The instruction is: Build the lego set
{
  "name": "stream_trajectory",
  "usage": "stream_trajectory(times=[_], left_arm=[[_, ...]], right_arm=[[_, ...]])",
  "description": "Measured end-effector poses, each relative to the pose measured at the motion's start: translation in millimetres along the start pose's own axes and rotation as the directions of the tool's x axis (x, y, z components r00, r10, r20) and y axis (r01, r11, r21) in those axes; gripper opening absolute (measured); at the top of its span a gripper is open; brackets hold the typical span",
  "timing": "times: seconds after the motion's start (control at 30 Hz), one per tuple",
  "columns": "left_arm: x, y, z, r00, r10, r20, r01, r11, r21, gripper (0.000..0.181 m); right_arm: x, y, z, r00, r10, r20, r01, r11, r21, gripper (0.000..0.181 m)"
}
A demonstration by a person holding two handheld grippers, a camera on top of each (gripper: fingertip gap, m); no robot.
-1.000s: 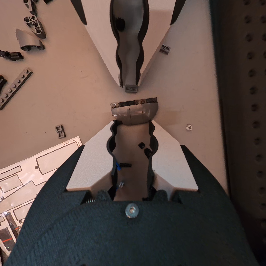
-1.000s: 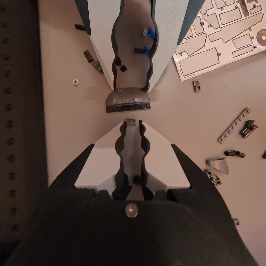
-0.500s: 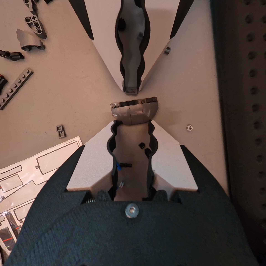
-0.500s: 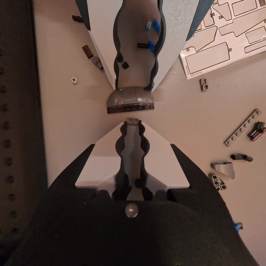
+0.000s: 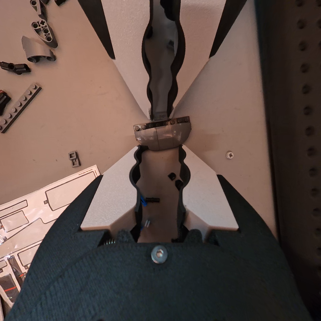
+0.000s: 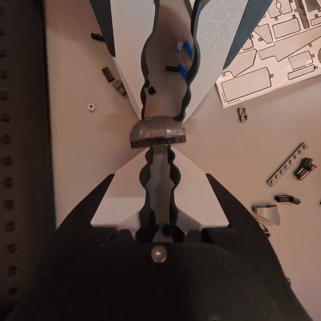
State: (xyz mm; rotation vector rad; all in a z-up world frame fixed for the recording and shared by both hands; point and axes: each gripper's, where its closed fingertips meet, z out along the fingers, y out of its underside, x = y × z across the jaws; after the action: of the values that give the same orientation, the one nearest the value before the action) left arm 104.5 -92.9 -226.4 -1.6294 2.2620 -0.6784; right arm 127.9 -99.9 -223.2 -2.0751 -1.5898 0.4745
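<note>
Two grippers met tip to tip above the tan table point(image 5: 86, 112). Left gripper point(image 5: 160, 147) clamped the glossy dark-grey curved assembly point(image 5: 162, 134); right gripper point(image 6: 160, 149) pinched a small grey tile point(image 6: 160, 147) against its studded edge.

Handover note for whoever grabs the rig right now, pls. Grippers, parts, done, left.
Left gripper: shut on the curved dark grey assembly, steadying it above the table.
Right gripper: shut on a small grey piece, its tip against the assembly's studded edge.
Done: curved slopes sit on the plate.
Left: seat the small piece, release. Loose parts lie on the table: long grey plate, small grey bracket, sticker sheet.
</note>
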Motion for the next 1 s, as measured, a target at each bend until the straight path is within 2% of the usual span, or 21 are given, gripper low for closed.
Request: stream_trajectory(times=[0.53,1.0], left_arm=[[-1,0,1,1.000,0.003,0.007,-0.003,1.000,-0.002,0.039],[-1,0,1,1.000,0.005,0.009,-0.005,1.000,-0.002,0.039]], right_arm=[[0,-4,-4,1.000,0.007,0.003,-0.008,0.999,0.032,0.015],[-2,6,-7,0.999,0.024,0.023,-0.023,1.000,-0.003,0.020]])
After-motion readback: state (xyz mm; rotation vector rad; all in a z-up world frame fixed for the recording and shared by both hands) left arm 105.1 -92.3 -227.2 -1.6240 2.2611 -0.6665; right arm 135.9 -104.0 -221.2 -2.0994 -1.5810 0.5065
